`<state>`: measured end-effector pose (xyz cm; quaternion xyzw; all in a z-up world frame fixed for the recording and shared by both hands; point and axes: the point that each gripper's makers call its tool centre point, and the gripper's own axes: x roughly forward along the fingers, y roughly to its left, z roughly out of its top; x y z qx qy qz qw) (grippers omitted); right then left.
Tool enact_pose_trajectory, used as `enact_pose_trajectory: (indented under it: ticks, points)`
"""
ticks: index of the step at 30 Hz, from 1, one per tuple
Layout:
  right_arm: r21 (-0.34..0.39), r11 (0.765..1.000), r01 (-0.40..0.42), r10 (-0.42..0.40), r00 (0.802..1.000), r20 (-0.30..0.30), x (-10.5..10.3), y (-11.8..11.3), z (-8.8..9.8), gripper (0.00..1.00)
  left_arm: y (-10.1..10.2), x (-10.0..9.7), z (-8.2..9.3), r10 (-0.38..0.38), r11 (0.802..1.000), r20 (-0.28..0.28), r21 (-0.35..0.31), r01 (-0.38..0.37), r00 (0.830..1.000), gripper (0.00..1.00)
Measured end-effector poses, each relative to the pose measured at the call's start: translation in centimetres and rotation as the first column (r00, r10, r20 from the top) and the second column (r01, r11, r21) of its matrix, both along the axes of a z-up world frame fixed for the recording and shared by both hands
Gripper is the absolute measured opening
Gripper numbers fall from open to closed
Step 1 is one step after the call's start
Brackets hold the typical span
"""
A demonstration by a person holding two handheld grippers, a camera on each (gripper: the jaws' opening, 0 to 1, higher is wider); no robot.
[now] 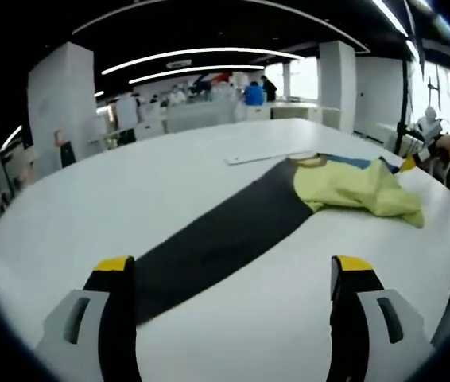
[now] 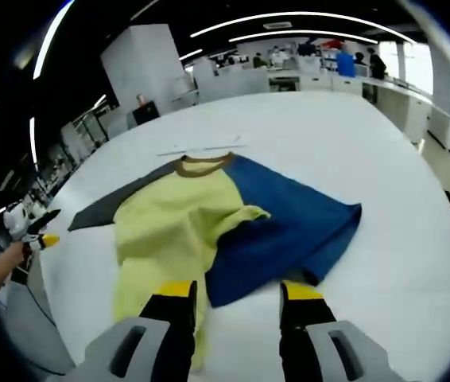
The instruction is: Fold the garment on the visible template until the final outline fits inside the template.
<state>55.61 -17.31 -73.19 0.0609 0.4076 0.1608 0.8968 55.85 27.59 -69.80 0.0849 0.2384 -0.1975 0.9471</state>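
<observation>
Yellow-blue garment (image 2: pixel 225 219) rumpled mid-table (image 2: pixel 352 151) — bare margins around; both hand-held grippers agape, empty.

No legible text or labels.

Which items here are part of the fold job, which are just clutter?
Job:
- garment, yellow and blue with a brown collar, partly folded
- dark template under it
- left gripper, open
- right gripper, open
- white table

Lying about:
- flat white strip beyond the collar
- background desks and people
</observation>
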Motion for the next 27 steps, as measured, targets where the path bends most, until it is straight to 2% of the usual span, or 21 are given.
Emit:
enact_pose_trajectory:
  ticks: [4,5,9,14,16,17,20,25,27]
  points:
    - [-0.018,1.0,0.002,-0.002,1.0,0.0,-0.3,0.1,-0.8,0.33,-1.2,-0.5,0.8,-0.03,0.999,0.017,-0.029,0.031,0.999,0.99]
    - [-0.02,1.0,0.002,-0.002,1.0,0.003,-0.3,0.1,-1.0,0.32,-1.8,-0.6,1.3,-0.036,0.998,0.029,-0.055,0.038,0.999,0.99]
    - [-0.039,0.999,0.0,0.001,1.0,0.024,0.0,0.0,-1.9,0.26,-2.4,-1.0,1.8,-0.047,0.996,0.037,-0.079,0.05,0.998,0.99]
    - [-0.049,0.999,0.0,0.001,1.0,0.028,0.2,-0.1,-3.1,0.19,-3.3,-2.0,2.2,-0.074,0.994,0.043,-0.076,0.077,0.996,0.99]
    - [-0.05,0.999,-0.001,0.002,1.0,0.024,0.2,0.0,-3.5,0.19,-3.7,-2.5,2.2,-0.089,0.992,0.039,-0.082,0.092,0.995,0.99]
    - [-0.044,0.999,0.006,-0.004,0.999,0.045,0.5,0.1,-3.4,0.18,-3.9,-2.7,2.1,-0.097,0.992,0.034,-0.077,0.1,0.995,0.99]
    - [-0.035,0.999,0.012,-0.01,0.998,0.057,0.8,0.3,-3.6,0.15,-4.3,-3.2,2.1,-0.112,0.992,0.035,-0.059,0.114,0.993,0.99]
    - [-0.068,0.998,0.009,-0.004,0.996,0.086,1.1,0.5,-3.7,0.01,-4.6,-3.6,2.0,-0.119,0.99,0.035,-0.067,0.121,0.992,0.99]
    - [-0.065,0.998,0.013,-0.007,0.996,0.09,1.3,0.3,-3.8,0.0,-4.6,-3.8,1.8,-0.118,0.99,0.031,-0.067,0.12,0.993,0.99]
